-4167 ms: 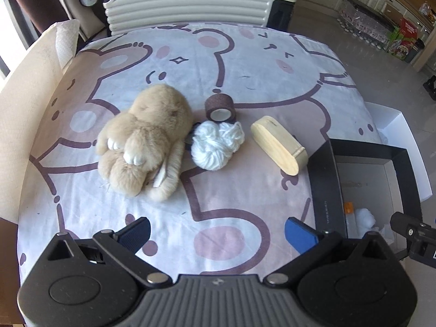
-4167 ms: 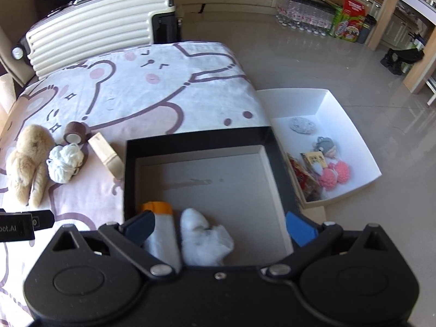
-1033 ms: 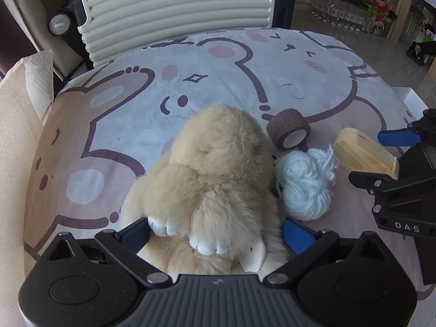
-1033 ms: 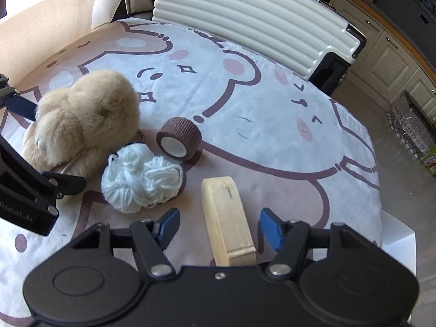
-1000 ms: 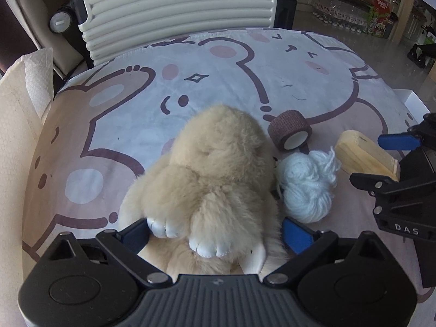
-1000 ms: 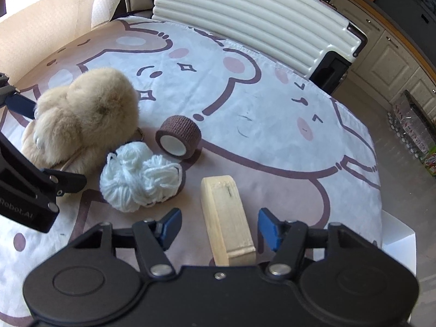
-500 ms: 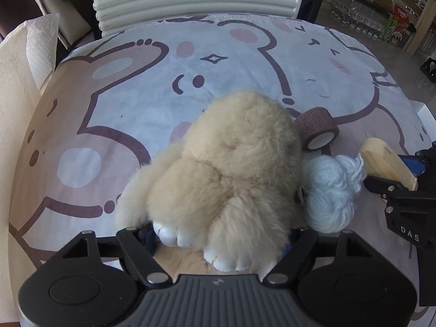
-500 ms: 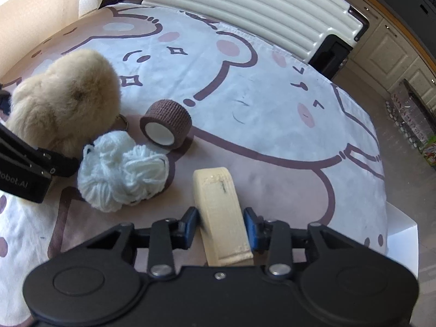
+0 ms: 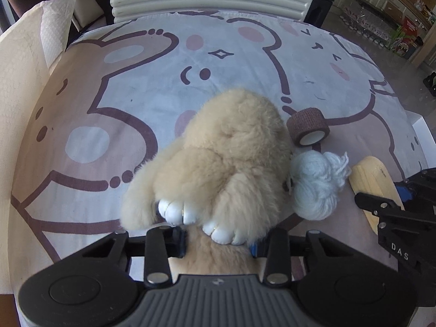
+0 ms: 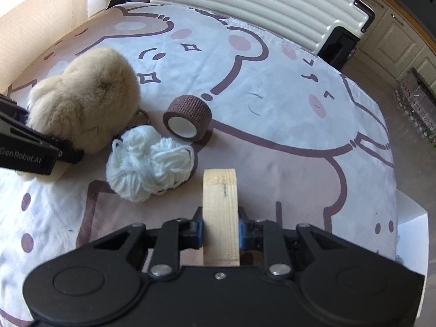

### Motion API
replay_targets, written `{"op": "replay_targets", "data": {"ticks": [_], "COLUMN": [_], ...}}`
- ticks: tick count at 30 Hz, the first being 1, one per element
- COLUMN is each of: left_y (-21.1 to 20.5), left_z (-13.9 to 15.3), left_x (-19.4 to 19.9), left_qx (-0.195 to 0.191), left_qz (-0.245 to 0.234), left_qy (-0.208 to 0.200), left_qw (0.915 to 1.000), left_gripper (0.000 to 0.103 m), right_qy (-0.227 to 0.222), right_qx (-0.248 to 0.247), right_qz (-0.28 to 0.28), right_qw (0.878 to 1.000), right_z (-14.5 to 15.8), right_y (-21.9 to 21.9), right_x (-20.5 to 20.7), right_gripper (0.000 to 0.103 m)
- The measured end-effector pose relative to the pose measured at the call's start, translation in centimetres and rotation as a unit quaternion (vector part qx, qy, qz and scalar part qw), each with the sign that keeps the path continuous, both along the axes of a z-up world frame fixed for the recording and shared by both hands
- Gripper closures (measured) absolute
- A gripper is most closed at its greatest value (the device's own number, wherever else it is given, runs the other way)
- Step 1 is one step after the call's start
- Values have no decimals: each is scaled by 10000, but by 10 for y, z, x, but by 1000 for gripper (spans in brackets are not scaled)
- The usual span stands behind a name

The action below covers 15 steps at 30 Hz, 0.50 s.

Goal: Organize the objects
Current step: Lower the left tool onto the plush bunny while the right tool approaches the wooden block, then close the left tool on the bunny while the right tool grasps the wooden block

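Observation:
A beige plush bunny (image 9: 226,160) lies on the cartoon-bear blanket (image 9: 109,87). My left gripper (image 9: 218,242) is shut on the bunny's lower body, its blue pads pressed into the fur. The bunny also shows at the left of the right wrist view (image 10: 84,100). My right gripper (image 10: 220,227) is shut on a wooden block (image 10: 220,212), which stands on edge between the pads. The block also shows in the left wrist view (image 9: 373,179). A ball of white yarn (image 10: 147,163) and a brown tape roll (image 10: 188,120) lie between the bunny and the block.
A white ribbed suitcase (image 10: 259,8) stands behind the table. A cream cushioned surface (image 9: 16,81) borders the left side. The corner of a white box (image 10: 408,229) shows off the table's right edge. Kitchen cabinets and floor lie beyond.
Both grippers have closed: the left on the bunny, the right on the wooden block. The block has turned in line with the right gripper.

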<state>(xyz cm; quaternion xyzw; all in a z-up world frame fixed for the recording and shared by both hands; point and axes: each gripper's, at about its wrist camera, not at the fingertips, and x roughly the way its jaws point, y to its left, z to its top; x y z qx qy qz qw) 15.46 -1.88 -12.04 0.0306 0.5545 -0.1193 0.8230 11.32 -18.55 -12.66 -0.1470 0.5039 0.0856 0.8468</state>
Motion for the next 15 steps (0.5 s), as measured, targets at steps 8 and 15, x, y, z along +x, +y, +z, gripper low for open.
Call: {"op": "replay_targets", "data": {"ticks": [8,15], "left_y": [8,12], "left_z": [9,11], "left_x": [-19,-41], "left_qx": [1,226], "left_qz": [11,-303], "left_qy": [262,606], "left_qw": [9997,9974], "left_gripper": [72,71], "right_qy": [204,443], "right_qx": [495,639], "right_qz": [-183,-133], "right_qw": [9984,9969], "right_z": [13,16], "right_y": [-2,5], "right_x": [-18,-31], "right_gripper": [79,79]}}
